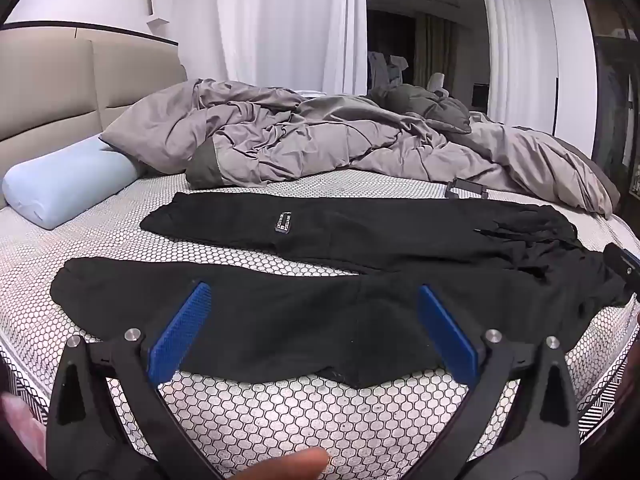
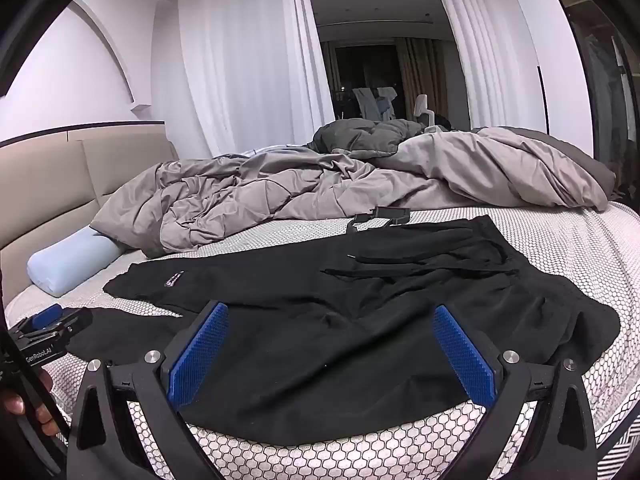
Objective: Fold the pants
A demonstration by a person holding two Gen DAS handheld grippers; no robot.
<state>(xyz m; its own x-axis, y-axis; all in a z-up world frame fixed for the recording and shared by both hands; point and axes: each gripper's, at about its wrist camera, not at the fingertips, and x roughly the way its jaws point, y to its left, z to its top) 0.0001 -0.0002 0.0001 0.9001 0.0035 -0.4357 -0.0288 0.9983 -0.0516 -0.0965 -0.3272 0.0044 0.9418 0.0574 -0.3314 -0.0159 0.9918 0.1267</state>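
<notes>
Black pants lie spread flat on the mattress, legs apart and pointing left, waistband at the right. A small label shows on the far leg. My left gripper is open, its blue pads hovering over the near leg close to the front edge. My right gripper is open above the pants near the seat and waistband. The left gripper's body also shows at the left edge of the right wrist view. Neither gripper holds anything.
A rumpled grey duvet fills the far side of the bed. A light blue pillow lies at the left by the beige headboard. A small black clip-like object sits just beyond the pants. White curtains hang behind.
</notes>
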